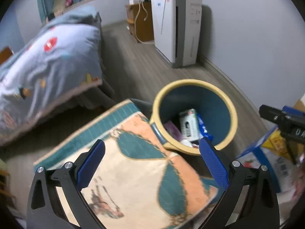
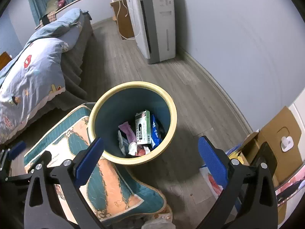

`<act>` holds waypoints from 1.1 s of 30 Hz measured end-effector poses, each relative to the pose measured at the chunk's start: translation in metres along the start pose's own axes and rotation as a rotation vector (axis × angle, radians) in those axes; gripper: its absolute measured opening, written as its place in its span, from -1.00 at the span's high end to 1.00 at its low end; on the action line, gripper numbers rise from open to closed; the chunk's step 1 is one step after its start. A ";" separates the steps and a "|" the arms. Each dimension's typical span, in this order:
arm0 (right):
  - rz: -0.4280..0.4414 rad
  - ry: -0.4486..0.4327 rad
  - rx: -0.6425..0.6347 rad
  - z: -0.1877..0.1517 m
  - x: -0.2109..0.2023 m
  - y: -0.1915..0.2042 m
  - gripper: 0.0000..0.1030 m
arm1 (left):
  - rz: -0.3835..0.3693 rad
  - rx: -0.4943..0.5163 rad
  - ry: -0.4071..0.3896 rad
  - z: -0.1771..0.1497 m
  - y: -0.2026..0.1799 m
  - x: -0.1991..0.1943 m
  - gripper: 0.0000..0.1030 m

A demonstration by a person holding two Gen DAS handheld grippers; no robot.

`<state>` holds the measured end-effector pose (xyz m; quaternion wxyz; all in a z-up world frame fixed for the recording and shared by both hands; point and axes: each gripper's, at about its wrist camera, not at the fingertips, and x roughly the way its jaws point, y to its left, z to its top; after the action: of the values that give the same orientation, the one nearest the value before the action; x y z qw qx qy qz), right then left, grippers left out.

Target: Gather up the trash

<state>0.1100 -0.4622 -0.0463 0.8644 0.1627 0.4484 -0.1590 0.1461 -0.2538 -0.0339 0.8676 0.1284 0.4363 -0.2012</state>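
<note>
A round trash bin (image 2: pixel 171 112) with a cream rim and blue inside stands on the wood floor; it also shows in the left wrist view (image 1: pixel 231 114). In it lie a white-green carton (image 2: pixel 144 129), a blue wrapper (image 2: pixel 155 131), a purple wrapper (image 2: pixel 127 131) and crumpled scraps. The carton also shows in the left wrist view (image 1: pixel 188 125). My right gripper (image 2: pixel 150 152) is open and empty, above the bin's near rim. My left gripper (image 1: pixel 152 156) is open and empty, over a patterned cushion (image 1: pixel 133 168) beside the bin.
A bed with a blue quilt (image 2: pixel 32 70) stands at the left. A white air purifier (image 2: pixel 158 26) and a wooden cabinet (image 2: pixel 124 19) stand along the far wall. Cardboard boxes (image 2: pixel 274 137) and a printed bag (image 1: pixel 266 162) sit at the right. The cushion also shows by the bin in the right wrist view (image 2: pixel 106 183).
</note>
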 end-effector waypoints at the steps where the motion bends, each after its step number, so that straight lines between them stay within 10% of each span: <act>1: -0.001 -0.001 -0.002 0.001 0.001 0.001 -0.89 | -0.006 -0.009 0.003 0.001 0.001 0.002 -0.90; 33: -0.026 -0.024 -0.023 0.007 0.002 0.000 -0.89 | -0.015 -0.025 -0.026 0.010 -0.002 0.001 -0.90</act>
<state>0.1162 -0.4652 -0.0444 0.8693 0.1451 0.4420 -0.1670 0.1533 -0.2595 -0.0288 0.8732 0.1118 0.4282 -0.2039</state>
